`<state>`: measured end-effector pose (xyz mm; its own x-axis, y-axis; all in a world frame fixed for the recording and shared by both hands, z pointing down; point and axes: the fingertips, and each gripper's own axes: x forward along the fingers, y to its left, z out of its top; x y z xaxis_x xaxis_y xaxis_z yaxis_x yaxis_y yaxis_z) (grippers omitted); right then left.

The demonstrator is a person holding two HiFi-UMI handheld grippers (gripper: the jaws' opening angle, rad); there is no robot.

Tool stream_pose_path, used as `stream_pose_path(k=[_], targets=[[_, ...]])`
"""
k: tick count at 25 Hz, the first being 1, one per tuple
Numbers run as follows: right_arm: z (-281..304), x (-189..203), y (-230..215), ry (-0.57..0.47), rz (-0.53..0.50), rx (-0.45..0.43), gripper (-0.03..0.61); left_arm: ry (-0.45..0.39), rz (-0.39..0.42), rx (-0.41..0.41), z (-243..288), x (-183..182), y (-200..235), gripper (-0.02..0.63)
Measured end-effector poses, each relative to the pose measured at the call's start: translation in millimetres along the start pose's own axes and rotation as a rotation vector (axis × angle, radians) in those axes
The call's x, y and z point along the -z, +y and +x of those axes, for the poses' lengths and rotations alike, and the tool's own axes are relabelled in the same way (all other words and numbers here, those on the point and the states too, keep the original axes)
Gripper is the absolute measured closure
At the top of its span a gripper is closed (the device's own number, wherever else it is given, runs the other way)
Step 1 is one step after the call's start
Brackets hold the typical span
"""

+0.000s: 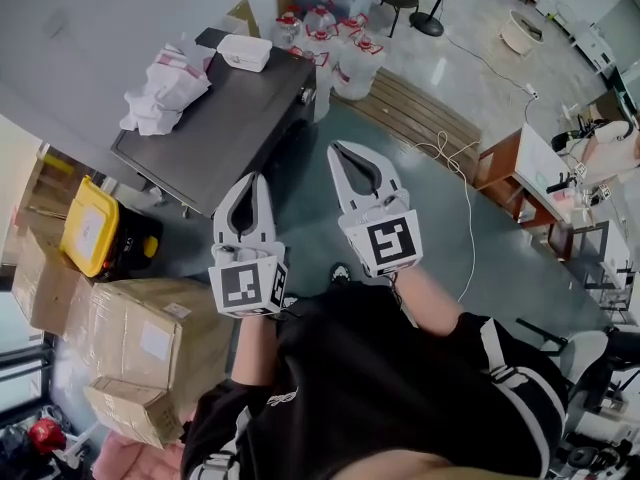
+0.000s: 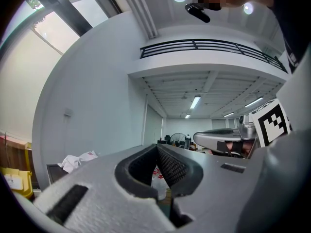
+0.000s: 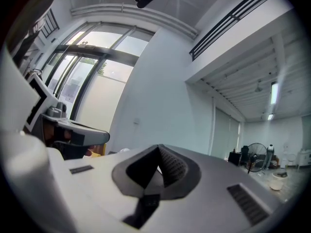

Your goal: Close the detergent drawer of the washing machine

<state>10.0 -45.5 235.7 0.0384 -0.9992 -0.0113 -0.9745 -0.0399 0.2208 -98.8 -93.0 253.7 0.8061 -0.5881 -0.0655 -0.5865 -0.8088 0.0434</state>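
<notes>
Left gripper and right gripper, jaws pressed together on nothing, hover near the dark worktop, with no washing machine or detergent drawer in any view; likely a light, stiff plastic slide, best pushed flat on its front.

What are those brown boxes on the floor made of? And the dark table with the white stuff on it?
The brown boxes look like cardboard: dull tan sides, folded edges, white stuck-on labels. The dark grey table top looks smooth with a faint sheen, maybe metal or coated board; I cannot tell which. The white crumpled bundle on it seems thin plastic or cloth.
</notes>
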Motion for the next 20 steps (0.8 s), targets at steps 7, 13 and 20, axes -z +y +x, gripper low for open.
stream_pose_path(k=[7, 13, 20], targets=[[0.5, 0.4, -1.1, -0.001, 0.009, 0.001, 0.574, 0.005, -0.004, -0.003, 0.7, 1.8, 4.3, 0.609], [-3.3, 1.0, -5.2, 0.0, 0.004, 0.006, 0.574, 0.006, -0.001, 0.013, 3.6, 3.6, -3.7, 0.609], [-8.4, 2.3, -16.9, 0.001, 0.002, 0.015, 0.574, 0.009, 0.004, 0.031, 10.0, 3.4, -14.2, 0.609]])
